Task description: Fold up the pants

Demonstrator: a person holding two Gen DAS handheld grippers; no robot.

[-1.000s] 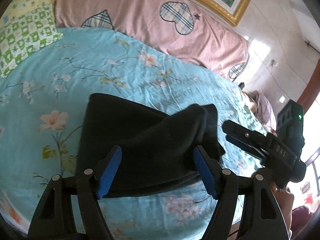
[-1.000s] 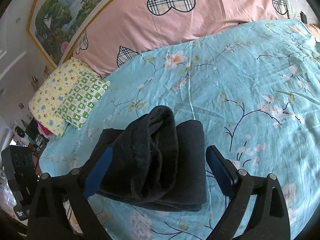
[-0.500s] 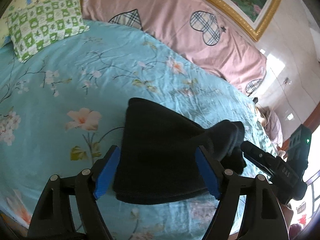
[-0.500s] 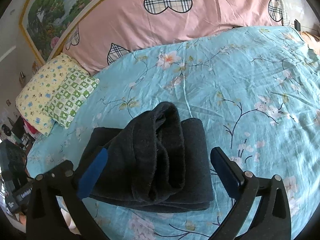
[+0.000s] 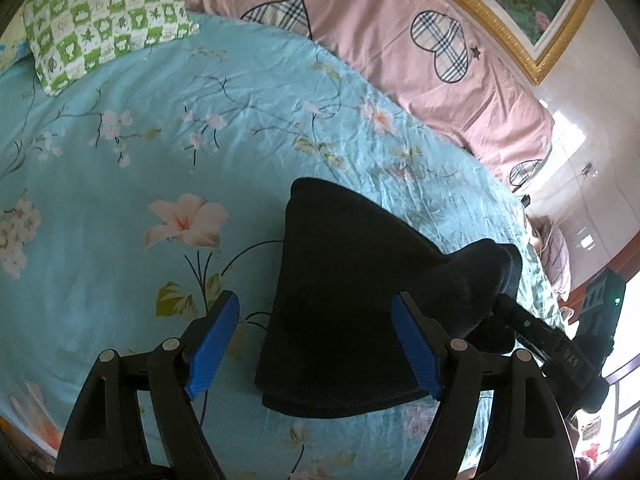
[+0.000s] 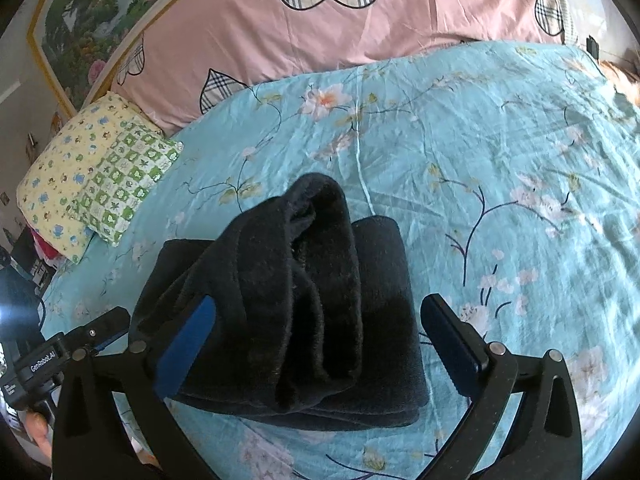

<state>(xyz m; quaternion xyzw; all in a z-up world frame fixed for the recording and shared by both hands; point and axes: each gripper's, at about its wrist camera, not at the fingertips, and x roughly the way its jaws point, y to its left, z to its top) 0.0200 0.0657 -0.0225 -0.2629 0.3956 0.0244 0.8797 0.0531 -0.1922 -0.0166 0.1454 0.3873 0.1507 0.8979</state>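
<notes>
The black fleece pants (image 5: 352, 280) lie folded into a thick bundle on the blue floral bedsheet (image 5: 160, 140). In the right wrist view the pants (image 6: 304, 300) show a rolled hump on top of a flat folded layer. My left gripper (image 5: 316, 344) is open and empty, hovering over the bundle's near left edge. My right gripper (image 6: 320, 344) is open and empty, its fingers standing on either side of the bundle. The right gripper's body (image 5: 568, 352) shows at the bundle's far right in the left wrist view.
A pink duvet (image 6: 360, 20) with plaid hearts lies along the head of the bed. A green checked pillow (image 5: 104, 20) and a yellow pillow (image 6: 64, 168) sit at one corner. A framed painting (image 5: 520, 4) hangs on the wall behind.
My left gripper has shifted left, so the bundle now sits toward its right finger. The right gripper has drawn slightly closer to the bundle. The pants have stayed put.
</notes>
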